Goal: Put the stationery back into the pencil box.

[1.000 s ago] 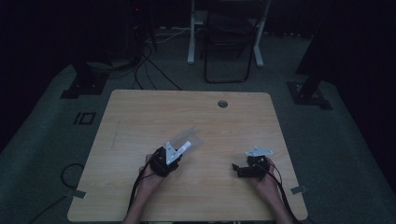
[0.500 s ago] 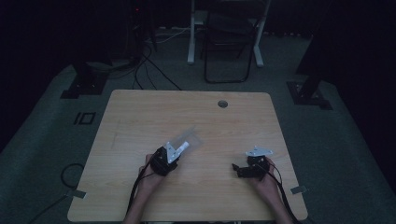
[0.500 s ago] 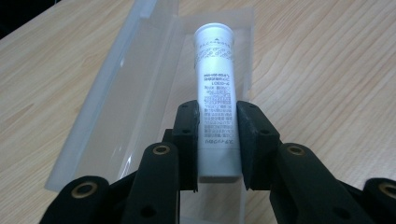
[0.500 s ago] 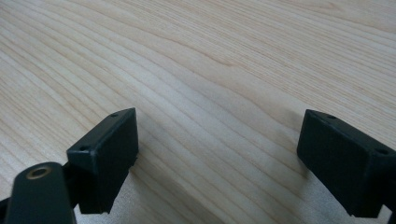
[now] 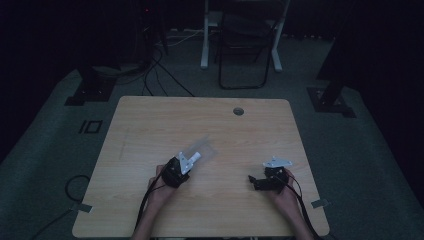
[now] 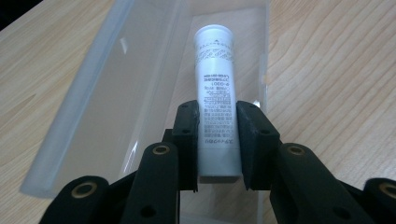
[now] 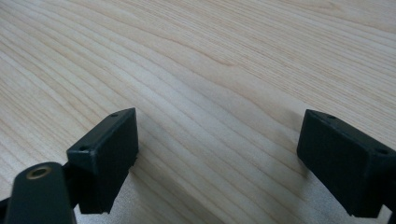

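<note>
Gripping a white tube, the left gripper has its two black jaws pressed against the tube's sides, near the tube's lower end. Tube is cylindrical, matte white, with a rounded rim at its far end and bands of fine dark print along its length; print too small to read. It points away from the gripper, lying over a clear plastic box, a long transparent tray with a frosted edge on the left and a thin upright wall on the right. Whether the tube rests on the box floor or is held just above it cannot be told.

High view: left gripper sits at the near-left middle of the table, held by the left hand, with the white tube jutting toward the far right over the faint clear box.

Right gripper: jaws spread wide, nothing between them, bare pale wood grain of the table beneath and close. High view puts the right gripper at the near right of the table, held by the right hand, well apart from the left gripper. Cables trail back from both along the forearms.

Beyond the table's far edge: dark floor, a chair, loose cables.
</note>
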A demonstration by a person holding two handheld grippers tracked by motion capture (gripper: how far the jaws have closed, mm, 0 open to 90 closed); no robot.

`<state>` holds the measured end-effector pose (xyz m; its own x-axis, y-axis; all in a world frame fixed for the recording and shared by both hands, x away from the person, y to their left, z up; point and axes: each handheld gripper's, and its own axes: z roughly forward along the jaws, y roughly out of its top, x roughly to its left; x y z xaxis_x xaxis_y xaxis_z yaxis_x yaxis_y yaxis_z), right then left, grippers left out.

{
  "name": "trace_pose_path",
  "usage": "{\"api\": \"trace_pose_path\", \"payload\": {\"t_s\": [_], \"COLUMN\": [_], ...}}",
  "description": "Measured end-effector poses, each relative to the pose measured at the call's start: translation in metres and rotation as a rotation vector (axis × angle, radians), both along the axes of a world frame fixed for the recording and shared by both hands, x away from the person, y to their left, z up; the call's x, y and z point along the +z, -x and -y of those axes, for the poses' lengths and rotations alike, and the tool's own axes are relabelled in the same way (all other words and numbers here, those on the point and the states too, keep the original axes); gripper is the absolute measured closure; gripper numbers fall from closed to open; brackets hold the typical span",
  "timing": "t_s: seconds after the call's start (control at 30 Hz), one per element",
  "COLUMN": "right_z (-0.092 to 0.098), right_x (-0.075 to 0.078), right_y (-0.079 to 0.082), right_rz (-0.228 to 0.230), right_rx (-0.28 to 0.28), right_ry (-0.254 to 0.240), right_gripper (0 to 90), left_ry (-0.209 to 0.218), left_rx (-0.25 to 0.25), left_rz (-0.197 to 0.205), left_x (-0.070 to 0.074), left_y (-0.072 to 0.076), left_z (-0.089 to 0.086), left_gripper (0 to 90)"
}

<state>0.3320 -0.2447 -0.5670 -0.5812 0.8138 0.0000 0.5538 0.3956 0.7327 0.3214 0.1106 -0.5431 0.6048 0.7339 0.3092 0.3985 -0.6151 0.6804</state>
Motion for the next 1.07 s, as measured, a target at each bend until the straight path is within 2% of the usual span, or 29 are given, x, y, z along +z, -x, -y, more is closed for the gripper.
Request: {"api": "trace_pose_path", "payload": {"t_s": [0.37,0.47,0.63,0.77,0.87,0.97,1.07], "right_z": [0.000,0.000,0.000,0.000,0.000,0.000,0.000], "right_x": [0.000,0.000,0.000,0.000,0.000,0.000,0.000], "right_y": [0.000,0.000,0.000,0.000,0.000,0.000,0.000], "right_rz": [0.000,0.000,0.000,0.000,0.001,0.000,0.000], "right_rx": [0.000,0.000,0.000,0.000,0.000,0.000,0.000], "right_ry": [0.000,0.000,0.000,0.000,0.000,0.000,0.000], "right_gripper": [12.7,12.7,12.7,12.7,12.7,12.7,12.7], "left_ry": [-0.020,-0.027,-0.026,0.014,0.102,0.167,0.198], "left_rx": [0.015,0.020,0.023,0.011,-0.009,-0.050,-0.080], "left_rz": [0.005,0.016,0.038,0.070,0.067,0.023,-0.044], "left_x": [-0.004,-0.003,0.001,0.010,0.014,0.011,0.002], "left_y": [-0.001,0.000,0.005,0.014,0.023,0.031,0.039], "left_z": [-0.002,-0.002,-0.002,0.000,-0.001,-0.001,-0.001], "left_gripper": [70.2,63.6,60.9,59.1,58.3,56.0,54.9]}}
